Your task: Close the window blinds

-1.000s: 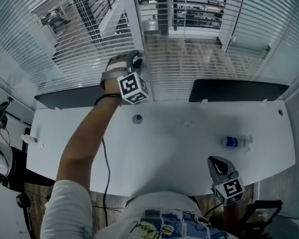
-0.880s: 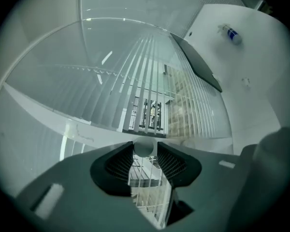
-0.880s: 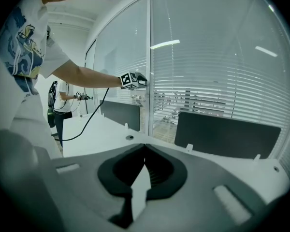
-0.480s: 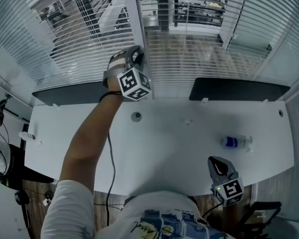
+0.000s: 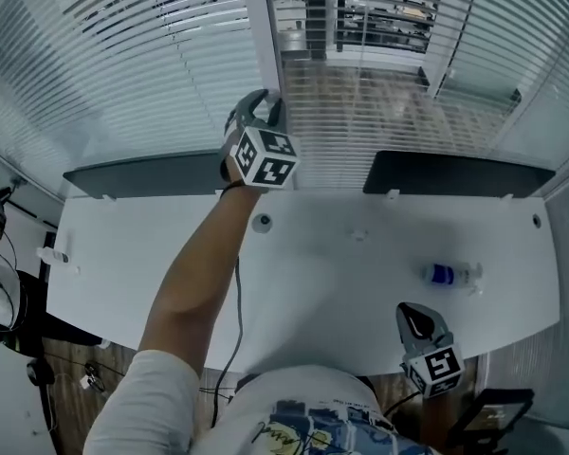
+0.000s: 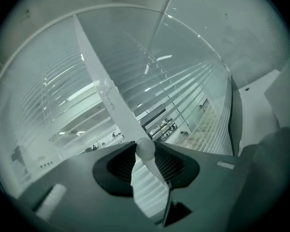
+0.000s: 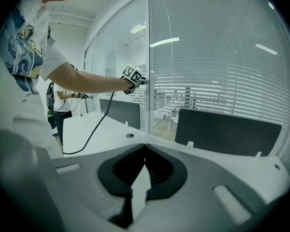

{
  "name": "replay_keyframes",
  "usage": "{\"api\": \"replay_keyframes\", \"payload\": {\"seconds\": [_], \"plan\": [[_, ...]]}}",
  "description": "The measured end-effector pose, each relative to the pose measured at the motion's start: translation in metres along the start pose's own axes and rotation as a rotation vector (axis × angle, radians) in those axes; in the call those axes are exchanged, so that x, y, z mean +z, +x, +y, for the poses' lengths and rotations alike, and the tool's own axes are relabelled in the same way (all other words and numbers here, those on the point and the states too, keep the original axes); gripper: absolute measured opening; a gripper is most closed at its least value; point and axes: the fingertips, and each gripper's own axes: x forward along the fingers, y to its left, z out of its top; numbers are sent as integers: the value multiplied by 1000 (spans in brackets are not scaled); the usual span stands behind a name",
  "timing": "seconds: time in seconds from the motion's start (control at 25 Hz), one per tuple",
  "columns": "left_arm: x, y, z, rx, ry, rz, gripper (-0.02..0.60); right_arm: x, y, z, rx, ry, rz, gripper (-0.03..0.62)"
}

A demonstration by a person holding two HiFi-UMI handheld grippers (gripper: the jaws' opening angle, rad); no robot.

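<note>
Left gripper view shows me my left gripper's jaws, which have just been closing, pinched on the round end of the white wand, with the blinds right behind it. My right gripper has its jaws together and empty at the desk's near edge.

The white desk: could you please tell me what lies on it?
A small blue-labelled bottle lies near its right end; a round port sits left of centre. The desktop covers whatever is beneath.

Dim, bluish, even light; strong fisheye bending toward the edges.
</note>
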Motion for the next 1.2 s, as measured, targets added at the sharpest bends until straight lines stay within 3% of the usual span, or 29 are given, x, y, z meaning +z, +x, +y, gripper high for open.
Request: {"api": "replay_keyframes", "payload": {"seconds": [0.56, 0.64, 0.72, 1.2], "plan": [[-2, -3, 7, -4, -370, -13, 126, 3, 4, 1, 2, -7, -9, 3], [-2, -4, 7, -4, -395, -12, 126, 2, 2, 0, -2, -8, -10, 3], [-2, -4, 7, -1, -366, -10, 129, 3, 1, -1, -8, -7, -10, 3], [-10, -30, -12, -31, -19, -14, 147, 9, 1, 1, -2, -18, -32, 3]]}}
